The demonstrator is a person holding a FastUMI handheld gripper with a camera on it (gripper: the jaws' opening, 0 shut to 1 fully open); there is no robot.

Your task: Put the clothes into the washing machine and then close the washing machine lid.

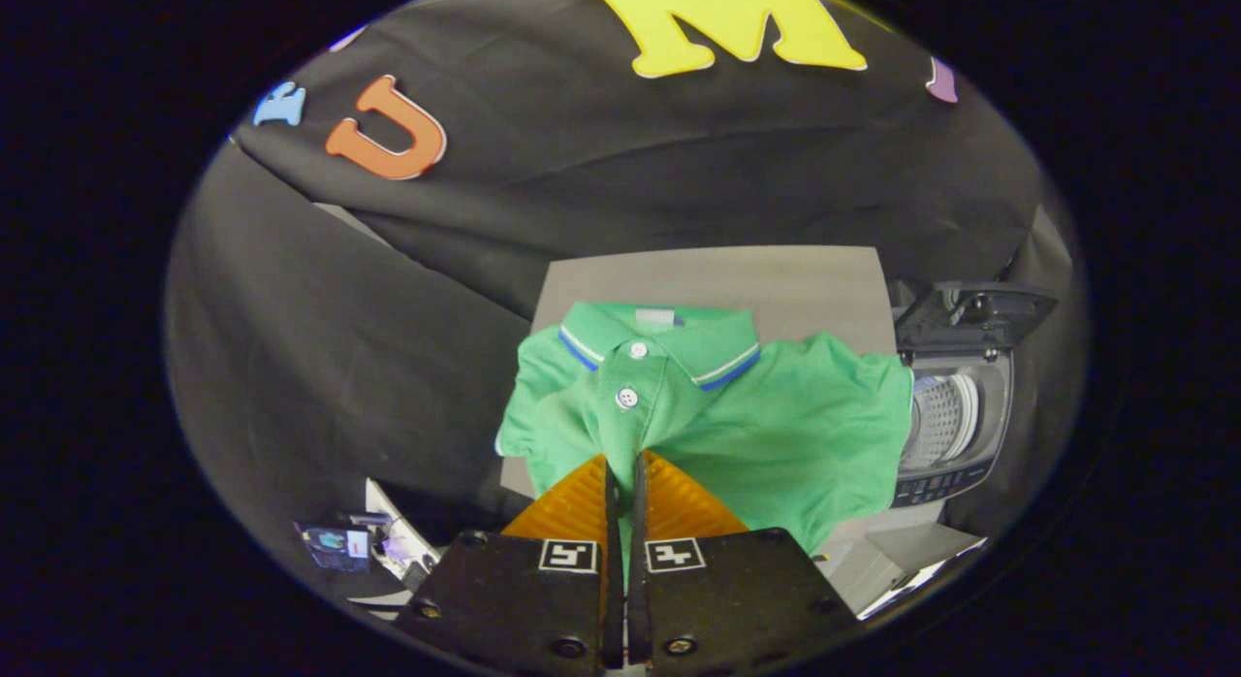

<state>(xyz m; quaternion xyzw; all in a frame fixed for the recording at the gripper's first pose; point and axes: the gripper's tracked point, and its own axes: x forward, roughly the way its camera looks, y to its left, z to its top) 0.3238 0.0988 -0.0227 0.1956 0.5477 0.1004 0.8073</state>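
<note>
The gripper (621,461) is closed, its fingers pinching the green shirt (717,415) by the placket, lifted at twelve o'clock ahead. The washing machine (955,415) stands open at three o'clock. Next, probably, swing the shirt right over the drum and release it.

- My claw (621,456) has its fingers closed on the green polo shirt (737,425), pinching the cloth just below the buttons.
- The shirt hangs over the grey bench (717,274).
- Beside it stands the washing machine (955,415), lid (970,313) raised.
</note>
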